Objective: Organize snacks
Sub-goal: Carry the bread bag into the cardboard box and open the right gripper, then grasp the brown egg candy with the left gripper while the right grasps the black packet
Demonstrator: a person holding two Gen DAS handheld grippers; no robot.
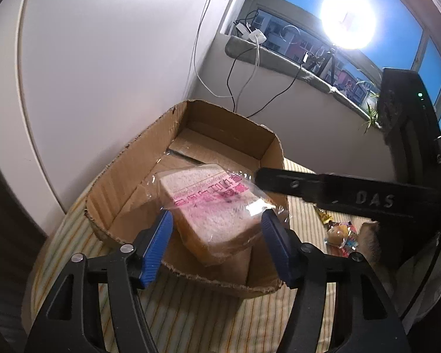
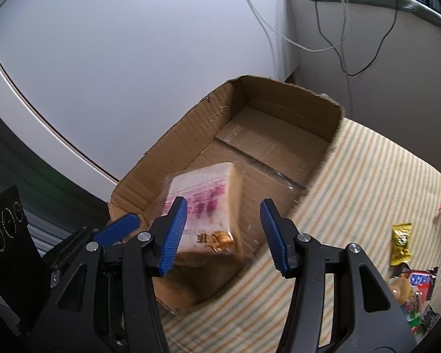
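Hidden or unclear: the print on the bread's wrapper is pink and blurred, unreadable. The snack pile [image 2: 414, 291] at the right edge is cut off, so I cannot count it. My right hand-held gripper shows in the left view only as a black bar.

Count:
- One cardboard box [image 1: 126, 176], open-topped, on the striped surface [image 2: 367, 176], against a white wall.
- One wrapped bread slice pack [image 1: 217, 214], tilted, inside the box at its near end.
- One yellow packet [image 2: 401, 244], apart from the pile.
- My left hand-held gripper [image 1: 217, 241]: pads apart, either side of the bread, not pressing.
- My right hand-held gripper [image 2: 223, 235]: pads apart, nothing held, above the box's near right corner.
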